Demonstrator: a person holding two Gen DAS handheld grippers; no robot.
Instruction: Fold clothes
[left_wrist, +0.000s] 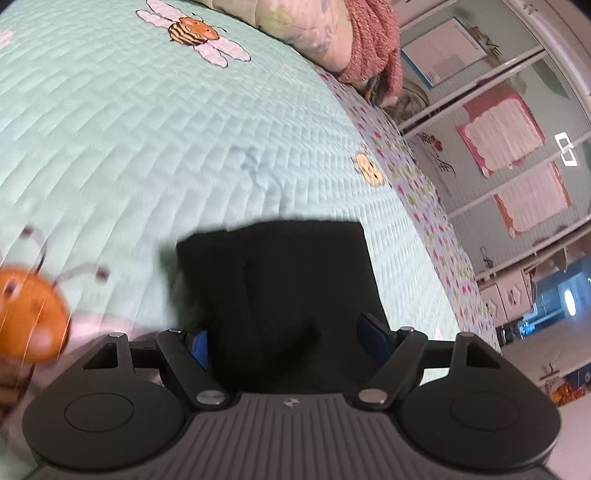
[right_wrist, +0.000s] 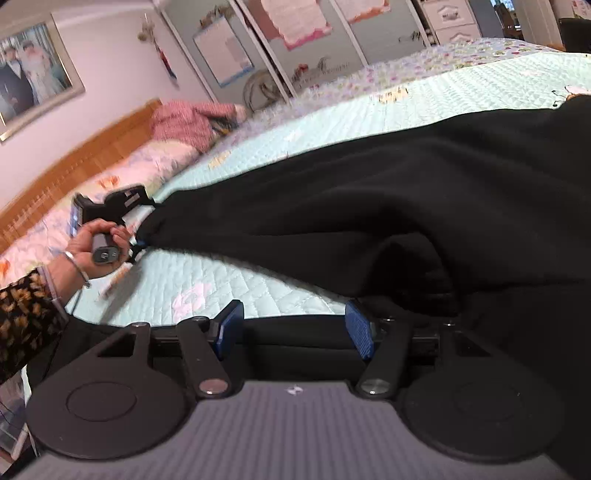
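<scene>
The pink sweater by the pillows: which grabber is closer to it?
Left. The left gripper holds the black garment out toward the pink sweater; the right gripper sits farther back.

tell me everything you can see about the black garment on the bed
The black garment is plain, dark and soft-looking, like fleece, with no print visible. It lies stretched across the mint quilted bedspread, bunched into folds near the right gripper, whose fingers stand apart with nothing visibly between them. Its far end narrows to a point drawn into the left gripper. In the left wrist view a squared fabric edge lies between those fingers; whether they clamp it is unclear.
</scene>
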